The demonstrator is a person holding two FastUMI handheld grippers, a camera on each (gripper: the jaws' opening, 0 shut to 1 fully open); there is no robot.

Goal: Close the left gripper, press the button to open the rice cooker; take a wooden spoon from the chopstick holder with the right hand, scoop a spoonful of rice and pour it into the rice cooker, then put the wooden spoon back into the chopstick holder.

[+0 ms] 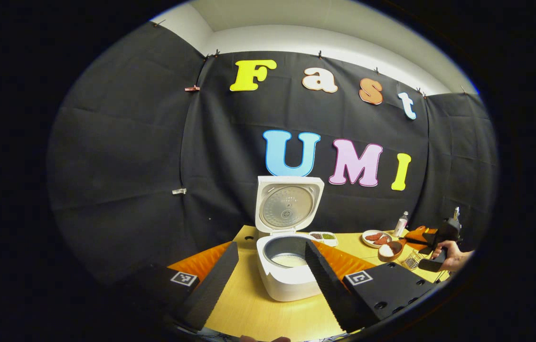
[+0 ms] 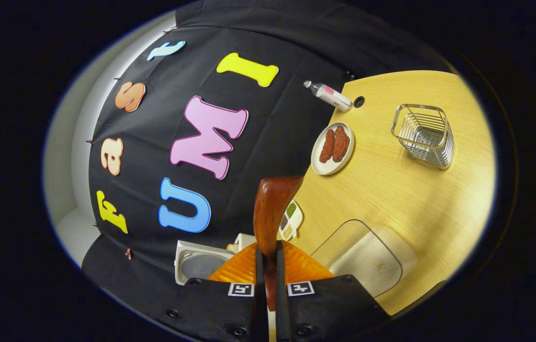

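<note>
The right gripper (image 2: pixel 268 266) pinched the stiff, light spoon (image 2: pixel 272 209) by its handle; left gripper (image 1: pixel 268 275) stood spread.

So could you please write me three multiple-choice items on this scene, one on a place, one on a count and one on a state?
1. Where does the wire chopstick holder stand?
A. On the wooden table
B. Inside the rice cooker
C. On the white plate

2. How many reddish-brown pieces lie on the white plate?
A. One
B. Two
C. Four

3. What state is the rice cooker in?
A. Lid shut
B. Lid removed and lying on the table
C. Lid up, pot exposed

Answers: 1 A, the basket sits alone on bare tabletop in the right gripper view. 2 B, two pieces lie side by side. 3 C, the lid stands upright behind the open pot in the left gripper view.
</note>
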